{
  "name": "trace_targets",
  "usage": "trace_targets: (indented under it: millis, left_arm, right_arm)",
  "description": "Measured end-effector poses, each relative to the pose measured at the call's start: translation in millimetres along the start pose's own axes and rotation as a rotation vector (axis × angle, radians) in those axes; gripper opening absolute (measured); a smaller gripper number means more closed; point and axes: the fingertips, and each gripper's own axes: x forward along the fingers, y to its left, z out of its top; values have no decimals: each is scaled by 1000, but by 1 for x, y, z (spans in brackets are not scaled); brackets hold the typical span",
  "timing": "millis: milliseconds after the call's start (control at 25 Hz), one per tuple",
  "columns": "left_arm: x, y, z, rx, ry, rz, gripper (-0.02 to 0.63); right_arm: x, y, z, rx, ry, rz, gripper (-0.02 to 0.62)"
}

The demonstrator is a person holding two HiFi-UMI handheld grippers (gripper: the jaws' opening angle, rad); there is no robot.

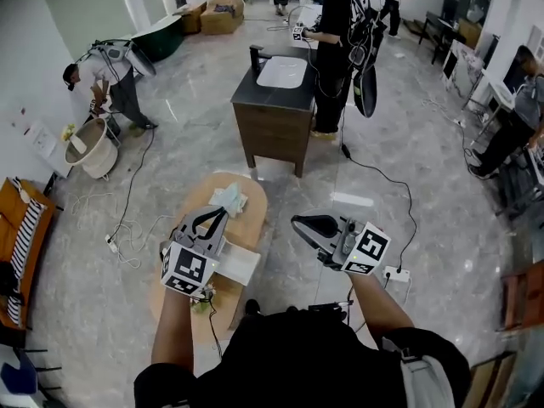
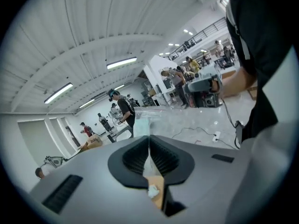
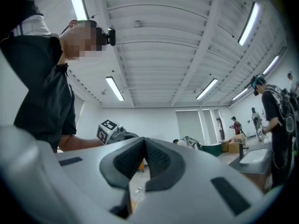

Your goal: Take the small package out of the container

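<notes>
The small package [image 1: 228, 199], a crumpled clear plastic bag, hangs over the far end of the oval wooden table [image 1: 252, 209]. My left gripper [image 1: 223, 213] is shut on it. In the left gripper view the jaws [image 2: 149, 143] meet, and a thin pale film of the package [image 2: 141, 122] rises from their seam. The white container [image 1: 241, 263] lies on the table just right of the left gripper's marker cube. My right gripper [image 1: 297, 221] hovers beside the table's right edge and points left. Its jaws [image 3: 144, 146] are shut with nothing between them.
A dark sink cabinet [image 1: 276, 117] stands just beyond the table, with a person [image 1: 340, 41] next to it. Cables and a power strip [image 1: 395, 273] lie on the grey floor. An orange seat [image 1: 17, 236] is at the left. A small greenish scrap [image 1: 202, 304] sits at the table's near edge.
</notes>
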Motion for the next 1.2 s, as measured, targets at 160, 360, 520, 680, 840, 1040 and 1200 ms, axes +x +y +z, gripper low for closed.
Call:
trace_targets:
  millis: [160,360,520,680,840,1040,1200]
  left_arm:
    - [-20,6,35,-97,-153,20,25]
    - [-45,2,56,-269,-327,6,25]
    - [-56,2,58,-430,-435,-30,25]
    - [-62,0,54,-562,-512,-53,25]
    - [-63,-10,47,-605,-548,-70,25]
    - [-66,-22,43,-626,-591,-106,25]
    - [-62,-27,43,-612,-582,-126,25]
  right_arm:
    - [-12,4,15,1,-31,40,11]
    - [-28,7,24,16,-53,38,11]
    - [-33,7,30,25,-70,21,11]
    - [-33,8,31,33,-70,20,11]
    - [-30,13,27,32,-61,28,11]
    - [-25,14,21,28,-50,21,11]
    - [-22,10,19,28,-47,18,11]
